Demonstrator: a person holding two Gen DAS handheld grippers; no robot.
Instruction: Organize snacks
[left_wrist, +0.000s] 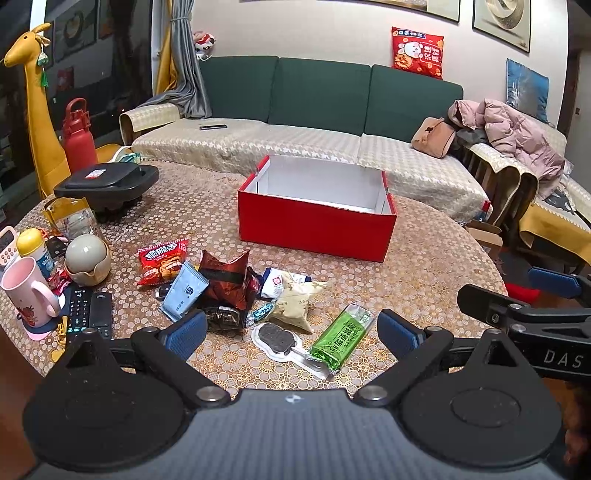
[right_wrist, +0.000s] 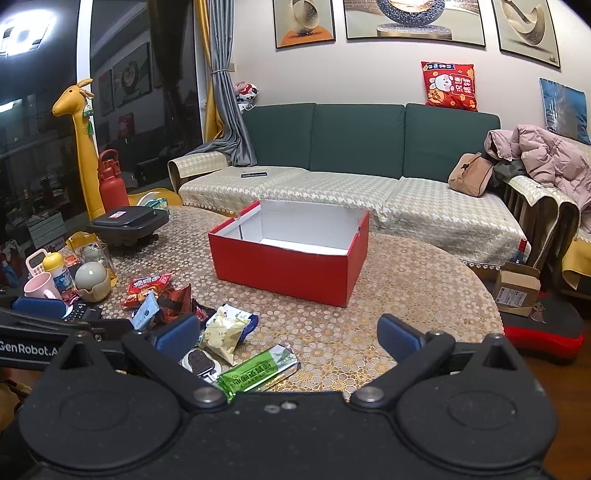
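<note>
Green snack bar (left_wrist: 340, 338) lies between left tongs' (left_wrist: 291, 334) spread jaws.

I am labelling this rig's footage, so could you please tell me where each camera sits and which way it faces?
Left wrist: on the left gripper, looking forward over the snack pile toward the red box and sofa; the right gripper shows at the right edge.
Right wrist: on the right gripper, same heading, set further right; the left gripper shows at the left edge.
Shared: the box, the green packet and the sofa.
</note>
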